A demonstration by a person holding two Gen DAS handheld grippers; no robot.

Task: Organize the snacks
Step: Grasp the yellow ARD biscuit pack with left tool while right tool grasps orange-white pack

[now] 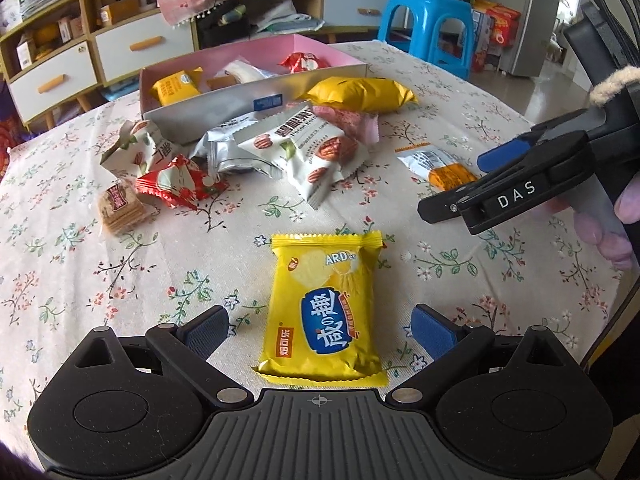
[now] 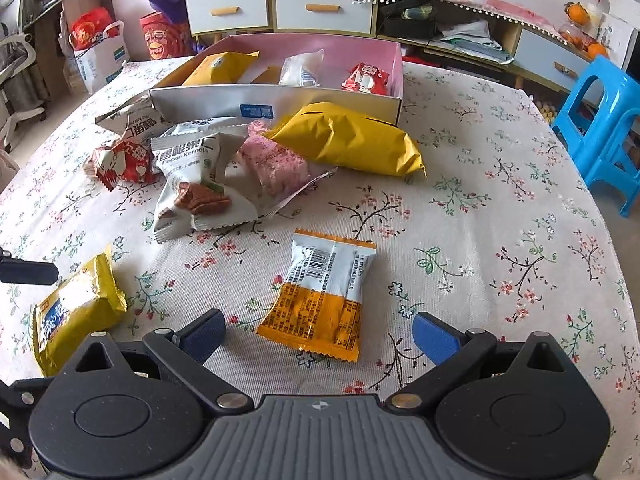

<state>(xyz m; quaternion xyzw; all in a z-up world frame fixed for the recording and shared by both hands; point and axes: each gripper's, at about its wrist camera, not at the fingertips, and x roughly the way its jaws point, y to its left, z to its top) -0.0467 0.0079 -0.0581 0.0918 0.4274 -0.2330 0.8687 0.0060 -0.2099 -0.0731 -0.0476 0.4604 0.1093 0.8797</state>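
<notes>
The left gripper (image 1: pixel 318 332) hangs low with its jaws spread wide, blue pads toward four and eight o'clock in its own view, while the right gripper (image 1: pixel 456 184), jaws likewise spread in its own view, reaches in from three o'clock, gripped by a hand (image 1: pixel 612 220).

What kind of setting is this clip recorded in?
Most likely a home living or dining room: a table with a floral tablecloth, a drawer cabinet cluttered with household items, and a blue plastic stool.
</notes>
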